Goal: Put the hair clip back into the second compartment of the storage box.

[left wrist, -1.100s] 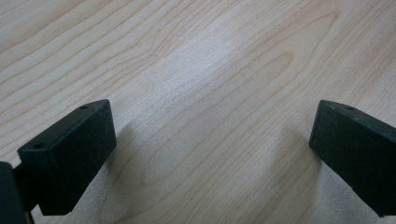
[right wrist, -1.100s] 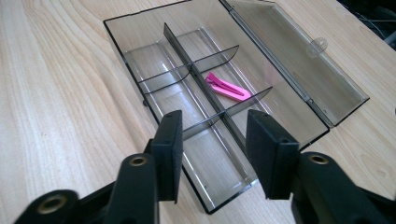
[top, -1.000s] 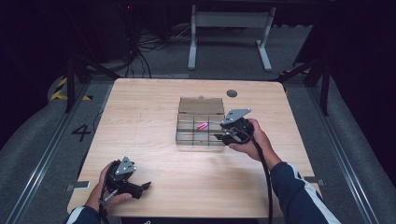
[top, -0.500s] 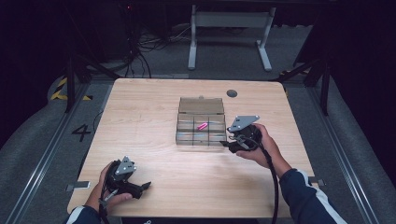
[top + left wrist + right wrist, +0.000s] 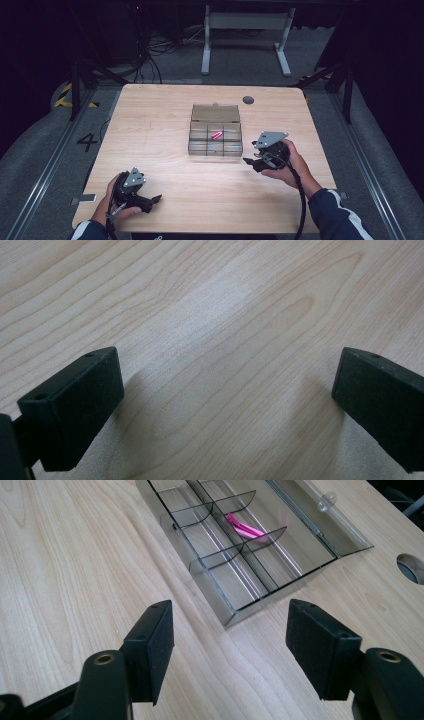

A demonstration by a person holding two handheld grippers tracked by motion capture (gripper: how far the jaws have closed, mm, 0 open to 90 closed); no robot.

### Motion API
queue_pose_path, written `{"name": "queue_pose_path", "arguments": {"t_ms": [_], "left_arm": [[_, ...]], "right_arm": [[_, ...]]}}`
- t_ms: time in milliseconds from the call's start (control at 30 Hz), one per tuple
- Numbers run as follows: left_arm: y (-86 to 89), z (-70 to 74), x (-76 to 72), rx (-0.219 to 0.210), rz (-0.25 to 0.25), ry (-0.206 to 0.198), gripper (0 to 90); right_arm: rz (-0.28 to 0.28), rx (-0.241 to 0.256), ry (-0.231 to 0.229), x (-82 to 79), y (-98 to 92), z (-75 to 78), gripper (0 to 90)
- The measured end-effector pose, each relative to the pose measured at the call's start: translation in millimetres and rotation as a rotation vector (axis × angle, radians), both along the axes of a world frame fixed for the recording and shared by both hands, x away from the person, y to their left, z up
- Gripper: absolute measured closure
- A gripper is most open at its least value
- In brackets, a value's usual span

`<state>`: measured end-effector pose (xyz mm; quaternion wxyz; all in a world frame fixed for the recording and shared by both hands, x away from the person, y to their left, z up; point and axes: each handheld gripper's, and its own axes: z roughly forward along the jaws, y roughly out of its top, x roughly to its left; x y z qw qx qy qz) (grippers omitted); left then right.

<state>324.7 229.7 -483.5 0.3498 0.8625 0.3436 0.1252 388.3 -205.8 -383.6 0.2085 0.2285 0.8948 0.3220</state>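
Right gripper view: right claw [image 5: 230,647] gapes empty beside clear organizer box [image 5: 220,592] | pink clip [image 5: 243,528] in middle compartment, looks light, slick, pinch its sides | left claw [image 5: 227,405] spread, counter [image 5: 165,120] below.

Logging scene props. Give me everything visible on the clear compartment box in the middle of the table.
The clear smoky plastic compartment box sits flat near the middle of the light wooden table, its hinged lid open and lying back on the far side, with a small latch tab on its edge. Thin dividers split the tray into a grid of small cells. One middle cell holds a small pink object; the other cells look empty. The right claw is open, short of the box and not touching it.
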Motion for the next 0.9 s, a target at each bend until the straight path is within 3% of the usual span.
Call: {"name": "queue_pose_path", "arguments": {"t_ms": [433,900], "left_arm": [[0.0,0.0,0.0,0.000,0.000,0.000,0.8],[-0.1,0.1,0.3,0.001,0.000,-0.001,0.6]], "right_arm": [[-0.035,-0.039,0.008,-14.9,-23.1,-17.7,35.2],[-0.070,-0.042,-0.002,-37.4,-58.3,-33.1,33.7]]}}
